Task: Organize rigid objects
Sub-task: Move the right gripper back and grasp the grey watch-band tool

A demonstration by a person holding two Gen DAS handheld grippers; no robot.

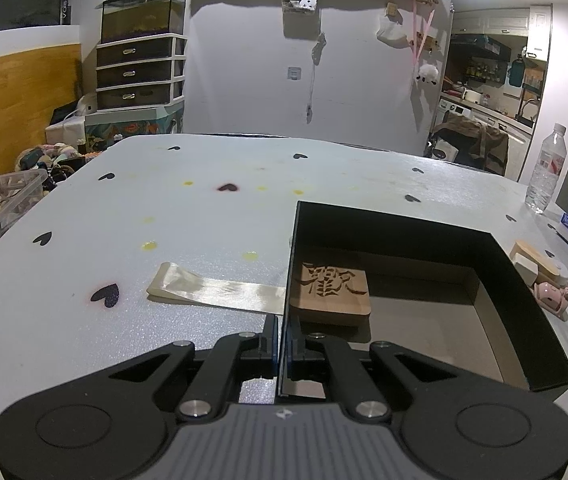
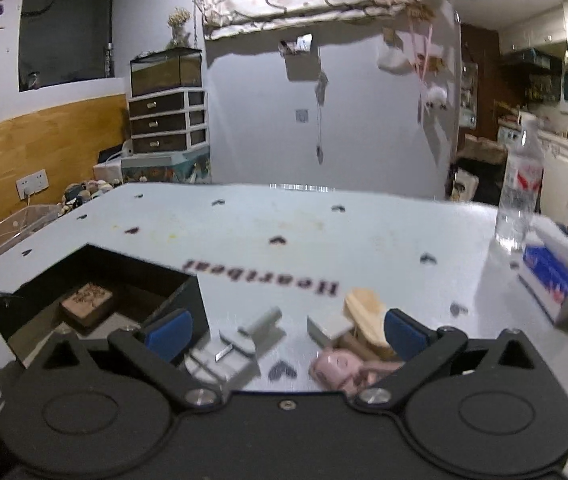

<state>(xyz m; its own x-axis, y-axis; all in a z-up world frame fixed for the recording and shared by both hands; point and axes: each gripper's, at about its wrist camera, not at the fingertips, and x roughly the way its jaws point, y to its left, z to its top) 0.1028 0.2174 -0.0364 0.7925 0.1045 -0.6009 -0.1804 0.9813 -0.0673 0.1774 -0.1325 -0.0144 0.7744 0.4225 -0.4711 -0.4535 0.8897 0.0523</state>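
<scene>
An open black box [image 1: 404,220] sits on the white table, with a carved wooden block [image 1: 330,294] inside. My left gripper [image 1: 283,328] is shut on the box's left wall, one finger inside and one outside. To the right of the box lie a wooden brush [image 1: 536,258] and a pink curler [image 1: 552,294]. My right gripper [image 2: 284,332] hangs wide open just above the table with nothing between its pads [image 2: 170,332]. Below it lie a white clip-like piece [image 2: 244,340], a white block [image 2: 330,326], the wooden brush [image 2: 366,312] and the pink curler [image 2: 336,366]. The box [image 2: 132,264] is to its left.
A beige ribbon strip [image 1: 212,288] lies flat left of the box. A water bottle [image 2: 520,192] and a blue tissue box [image 2: 560,276] stand at the table's right edge. A clear plastic bin [image 1: 0,200] sits off the left edge.
</scene>
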